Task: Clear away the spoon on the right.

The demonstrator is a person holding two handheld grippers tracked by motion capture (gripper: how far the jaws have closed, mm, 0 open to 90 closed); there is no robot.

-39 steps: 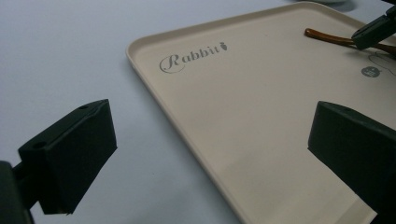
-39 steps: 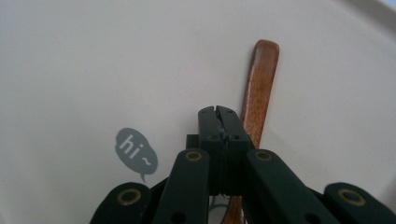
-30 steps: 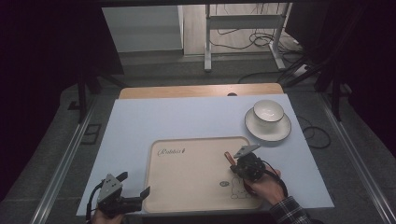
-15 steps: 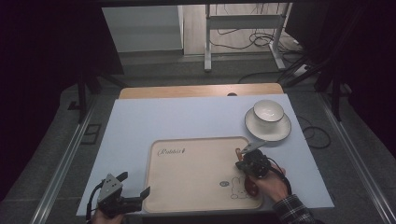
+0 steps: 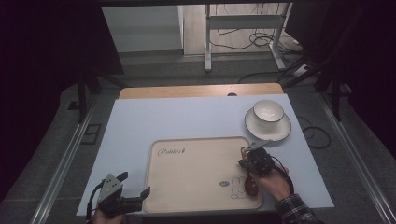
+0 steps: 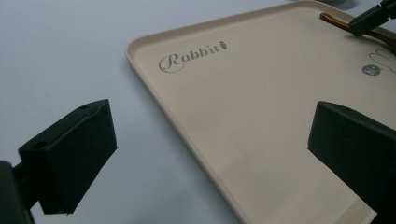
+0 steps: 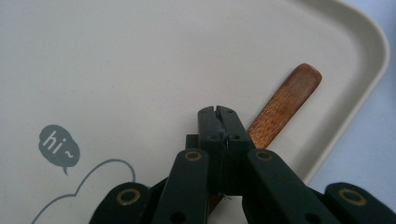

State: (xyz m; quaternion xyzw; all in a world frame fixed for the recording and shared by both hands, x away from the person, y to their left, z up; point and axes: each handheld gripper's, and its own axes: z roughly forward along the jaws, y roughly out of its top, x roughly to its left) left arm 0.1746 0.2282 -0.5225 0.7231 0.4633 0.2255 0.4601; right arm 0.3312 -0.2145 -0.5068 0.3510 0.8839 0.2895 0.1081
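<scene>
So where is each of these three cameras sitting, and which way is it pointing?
High view: above the person's side, looking forward and down at the tray; both hands with the left gripper and right gripper show.
Left gripper view: rides the left gripper, faces the tray's "Rabbit" corner between open jaws.
Right gripper view: rides the right gripper, jaws shut over the wooden spoon.
All share the tray.

A recording rig in a lab or workshop room, not a home.

You sit at a wooden table (image 5: 201,90) under a pale blue mat (image 5: 187,121), with dark screens to either side. Beyond it, loose cables (image 5: 252,39) trail over a grey floor around a metal stand (image 5: 243,28). The beige tray (image 5: 196,205) and the cup on its saucer (image 5: 268,126) read as props.
</scene>
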